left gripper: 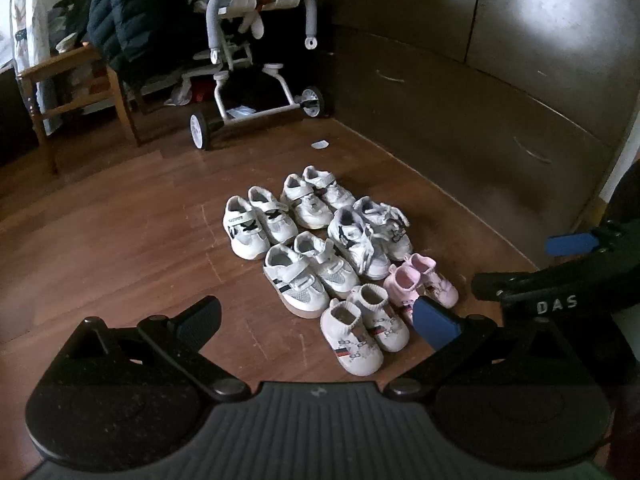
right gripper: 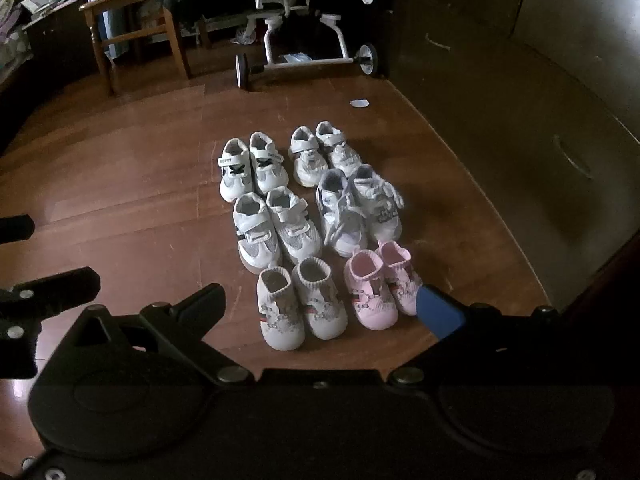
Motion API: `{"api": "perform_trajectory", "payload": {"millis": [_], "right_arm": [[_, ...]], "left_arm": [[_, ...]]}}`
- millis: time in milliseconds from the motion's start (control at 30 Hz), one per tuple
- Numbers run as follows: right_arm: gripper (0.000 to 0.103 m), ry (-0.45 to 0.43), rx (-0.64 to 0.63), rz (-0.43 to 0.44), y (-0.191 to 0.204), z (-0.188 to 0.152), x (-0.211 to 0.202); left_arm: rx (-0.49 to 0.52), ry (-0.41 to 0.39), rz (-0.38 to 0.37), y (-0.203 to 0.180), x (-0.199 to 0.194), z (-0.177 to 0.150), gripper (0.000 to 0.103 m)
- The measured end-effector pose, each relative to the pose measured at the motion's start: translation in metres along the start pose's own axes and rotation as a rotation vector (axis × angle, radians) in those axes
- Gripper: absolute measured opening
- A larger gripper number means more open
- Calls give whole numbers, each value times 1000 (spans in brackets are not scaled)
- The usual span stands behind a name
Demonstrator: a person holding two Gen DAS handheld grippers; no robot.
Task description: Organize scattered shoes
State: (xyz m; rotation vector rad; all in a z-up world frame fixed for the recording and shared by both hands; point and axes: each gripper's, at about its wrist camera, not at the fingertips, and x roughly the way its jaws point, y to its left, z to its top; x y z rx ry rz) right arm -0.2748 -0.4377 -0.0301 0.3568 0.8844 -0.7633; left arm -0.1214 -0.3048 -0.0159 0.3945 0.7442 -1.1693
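Left gripper point(left gripper: 316, 318): jaws spread wide, nothing between them; raised above the floor point(left gripper: 120, 240), clear of every shoe. Its right pad, blue point(left gripper: 436, 322), overlaps the pink pair in view; whether it touches them cannot be told

Right gripper point(right gripper: 320, 308): jaws likewise wide and empty, held above the floor; also seen at the right edge of the left wrist view point(left gripper: 560, 264), with one blue pad point(left gripper: 570, 244) showing

Shoes, six pairs, small, laid in two columns of three directly ahead of both grippers, toes toward the grippers, each pair side by side:

1. Nearest the left gripper, just ahead between its fingers: white sock shoes point(left gripper: 362, 330) with striped bands and a printed pattern
2. Beside them, toward the right finger: pink pair point(left gripper: 420, 282), same pattern, partly hidden behind the blue pad
3. Next out, left column: white strap trainers point(left gripper: 310, 274) with dark side stripes and grey mesh toes
4. Next out, right column: white laced pair point(left gripper: 370, 238), laces loose over the uppers
5. Farthest, left column: white pair with black crossed marks point(left gripper: 256, 226)
6. Farthest, right column: plain white strap pair point(left gripper: 316, 198)

Pairs sit close together, neighbours touching or nearly so

Beyond the shoes: scrap of white paper point(left gripper: 319, 144) on the floor; stroller point(left gripper: 256, 76), white frame, grey handle; wooden chair point(left gripper: 76, 92) to its left, dark coat point(left gripper: 132, 12) behind. Dark cabinet point(left gripper: 480, 100) runs along the right
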Motion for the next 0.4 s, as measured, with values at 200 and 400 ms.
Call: {"api": "perform_trajectory", "payload": {"millis": [200, 400], "right_arm": [[103, 2, -9, 5, 3, 1, -1], [103, 17, -18, 2, 5, 0, 0]], "left_arm": [[-20, -21, 2, 2, 0, 4, 103], [-39, -44, -28, 5, -1, 6, 102]]}}
